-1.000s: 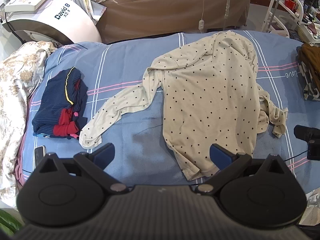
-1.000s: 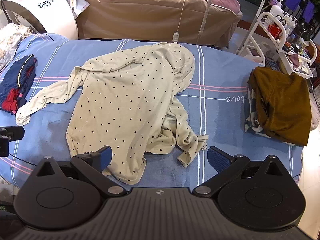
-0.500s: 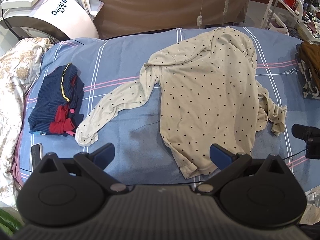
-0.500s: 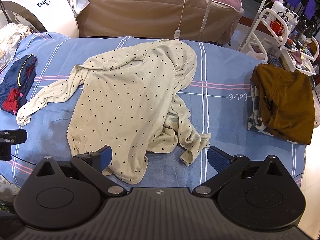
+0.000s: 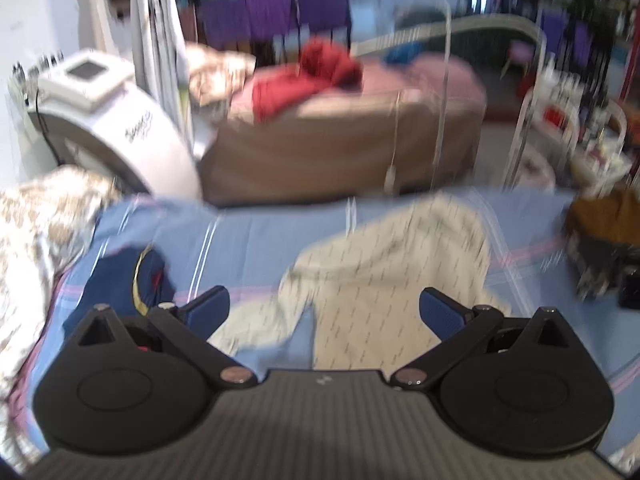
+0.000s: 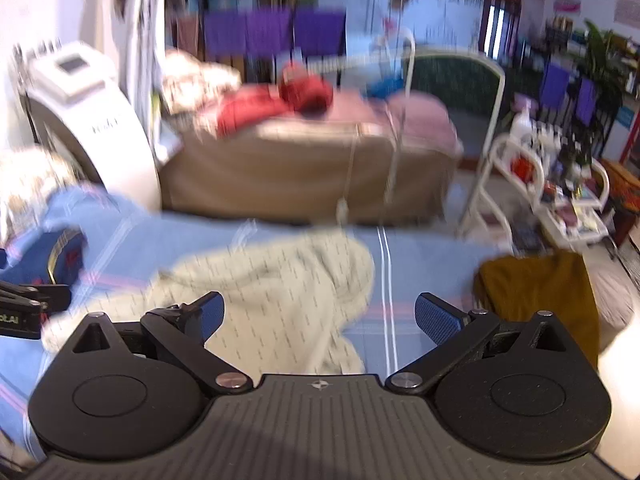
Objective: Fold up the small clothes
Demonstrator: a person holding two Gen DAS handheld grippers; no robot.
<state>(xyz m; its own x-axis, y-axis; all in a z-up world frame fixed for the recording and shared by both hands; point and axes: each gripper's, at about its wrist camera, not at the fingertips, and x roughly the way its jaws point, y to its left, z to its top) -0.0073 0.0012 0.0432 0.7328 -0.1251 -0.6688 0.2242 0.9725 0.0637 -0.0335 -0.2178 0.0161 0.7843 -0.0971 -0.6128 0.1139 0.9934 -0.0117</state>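
Note:
A cream long-sleeved shirt with dark dots (image 5: 400,264) lies spread on the blue striped bed sheet (image 5: 248,240); it also shows in the right wrist view (image 6: 280,288). Both views are motion-blurred. My left gripper (image 5: 324,308) is open and empty, low over the shirt's near left part. My right gripper (image 6: 318,314) is open and empty over the shirt's near right side. The left gripper's body shows at the left edge of the right wrist view (image 6: 24,308).
A folded navy garment (image 5: 120,280) lies at the left. A brown folded garment (image 6: 540,292) lies at the right. A tan massage bed (image 5: 340,152), a white machine (image 5: 112,128) and a white trolley (image 6: 552,184) stand beyond the sheet.
Both grippers have tilted up and dropped lower toward the bed, so the views now take in the room beyond. The shirt lies as before. Both grippers stay open.

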